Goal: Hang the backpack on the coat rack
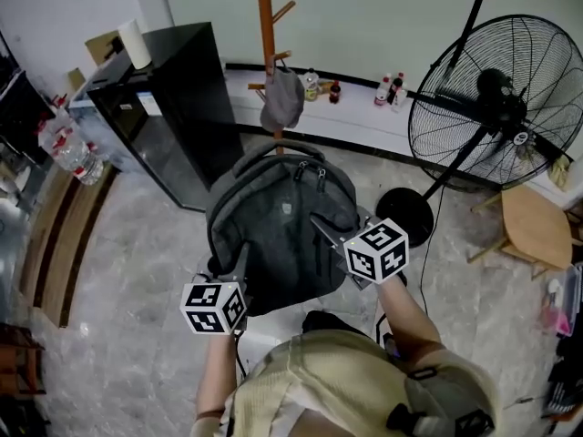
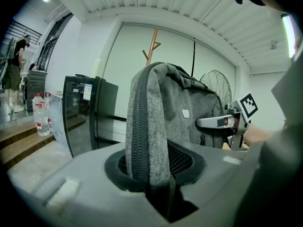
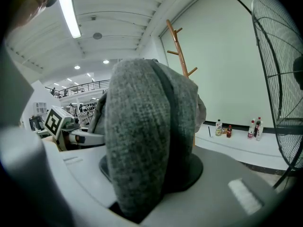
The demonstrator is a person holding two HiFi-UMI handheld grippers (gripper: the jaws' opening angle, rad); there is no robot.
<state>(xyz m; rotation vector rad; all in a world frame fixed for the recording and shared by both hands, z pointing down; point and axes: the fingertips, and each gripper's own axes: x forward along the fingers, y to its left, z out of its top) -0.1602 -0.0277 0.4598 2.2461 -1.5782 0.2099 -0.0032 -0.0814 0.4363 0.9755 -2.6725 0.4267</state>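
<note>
– Grey knitted cloth fills both tool views. Is that the backpack (image 1: 278,226)?
– It is. The left tool (image 1: 239,267) is clamped on the pack's left edge, its jaws pinching a fold where a zip line runs. The right tool (image 1: 326,228) is clamped on the opposite edge, with a thick roll of the same cloth squeezed between its jaws.
– So where is the pack?
– In the air, carried upright between the two tools and clear of the marble floor (image 1: 137,271). Its zipped front and top handle face the head camera.
– And the arms?
– Both reach forward from the person's body. The left forearm (image 1: 216,371) stays close in, while the right forearm (image 1: 412,309) stretches a little further out. Both tools point ahead and slightly down (their marker cubes face the head camera).
– The coat rack (image 1: 265,25)?
– Straight ahead, standing by the wall beyond the pack's top handle. A grey cap (image 1: 282,98) hangs on one of its lower pegs. The pack is on no peg yet, and from above I cannot tell how near its handle is to the pole.
– Anything beside the rack?
– A black cabinet (image 1: 168,107) stands to its left and a big standing fan (image 1: 496,98) to its right. Small bottles (image 1: 390,89) are lined up on the ledge along the wall.
</note>
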